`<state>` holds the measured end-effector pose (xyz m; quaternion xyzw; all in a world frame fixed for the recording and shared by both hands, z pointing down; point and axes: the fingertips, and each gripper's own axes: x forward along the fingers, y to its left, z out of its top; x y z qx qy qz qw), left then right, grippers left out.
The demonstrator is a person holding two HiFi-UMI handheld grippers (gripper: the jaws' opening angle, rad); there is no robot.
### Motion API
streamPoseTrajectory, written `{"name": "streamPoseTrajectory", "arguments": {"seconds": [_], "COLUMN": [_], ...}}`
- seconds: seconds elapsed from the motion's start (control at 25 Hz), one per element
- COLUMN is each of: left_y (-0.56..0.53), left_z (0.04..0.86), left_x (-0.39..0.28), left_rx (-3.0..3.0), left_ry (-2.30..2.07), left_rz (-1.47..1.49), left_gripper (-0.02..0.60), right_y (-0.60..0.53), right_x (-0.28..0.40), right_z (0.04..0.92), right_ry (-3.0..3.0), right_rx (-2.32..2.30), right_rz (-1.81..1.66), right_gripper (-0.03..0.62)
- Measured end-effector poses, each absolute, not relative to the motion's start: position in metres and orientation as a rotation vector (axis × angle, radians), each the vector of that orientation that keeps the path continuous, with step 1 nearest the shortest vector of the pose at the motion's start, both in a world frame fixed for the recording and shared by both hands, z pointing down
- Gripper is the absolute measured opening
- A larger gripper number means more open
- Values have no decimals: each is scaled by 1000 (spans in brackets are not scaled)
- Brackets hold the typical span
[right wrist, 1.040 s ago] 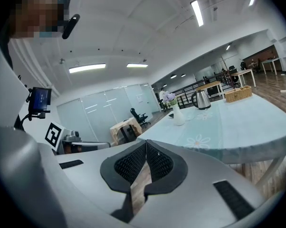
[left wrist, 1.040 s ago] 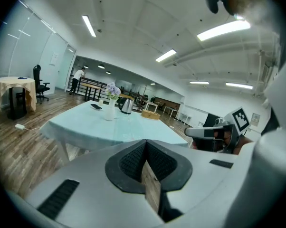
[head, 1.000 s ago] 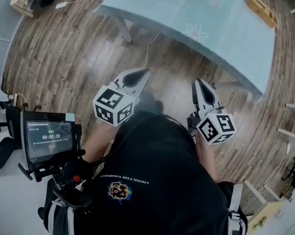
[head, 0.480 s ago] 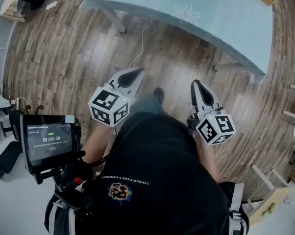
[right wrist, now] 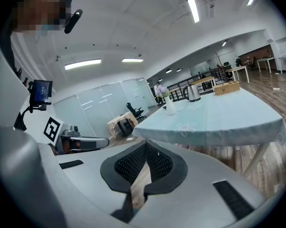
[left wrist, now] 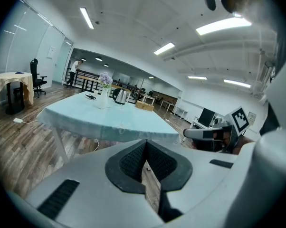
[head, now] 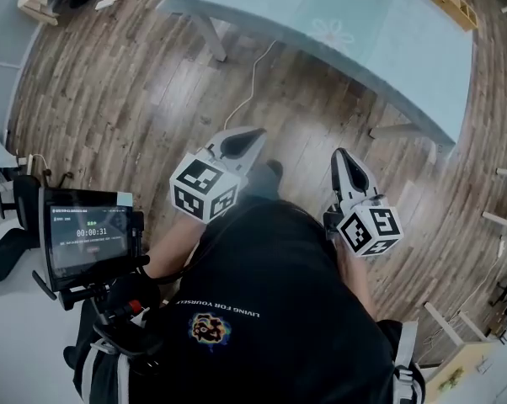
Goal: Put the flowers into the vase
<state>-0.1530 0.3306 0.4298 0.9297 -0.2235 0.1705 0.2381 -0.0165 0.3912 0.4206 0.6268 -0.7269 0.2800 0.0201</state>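
The person stood back from the table point(head: 380, 40), out on the wooden floor point(head: 110, 99). Both tools were held close in front of the body. The left gripper point(head: 247, 137) was closed, its two dark pads pressed together with nothing between them. The right gripper point(head: 342, 160) was closed the same way and held nothing either.

The vase point(left wrist: 102, 100) stood far off on the table top, next to a kettle point(left wrist: 119, 96). The purple flowers point(left wrist: 105, 79) showed just above the vase. They looked to be standing in it, though they were small and far away, so this was hard to be sure of.

Not much had changed in the last second. The two tools had sunk a little toward the body and stayed shut. A white thing at the top edge of the head view a second ago had slipped out of sight. The small screen point(head: 87, 241) by the person's left side had ticked one second on.

So no flower was being carried or reached for. With the flowers seemingly in the vase and both tools empty and well apart from the table, the job looked to be finished.
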Motion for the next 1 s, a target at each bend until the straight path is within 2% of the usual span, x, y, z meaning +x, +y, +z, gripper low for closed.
{"name": "streamPoseTrajectory", "arguments": {"seconds": [0.52,1.0], "left_y": [329,306], "left_z": [428,429], "left_x": [-147,-174], "left_rx": [2575,2512], "left_ry": [-594,-740], "left_rz": [473,447], "left_gripper": [9,9], "right_y": [387,374], "right_x": [-11,-7], "right_z": [421,423], "right_ry": [-2263,-2267], "right_rx": [1973,1907], "right_rz": [847,858], "right_gripper": [20,18]}}
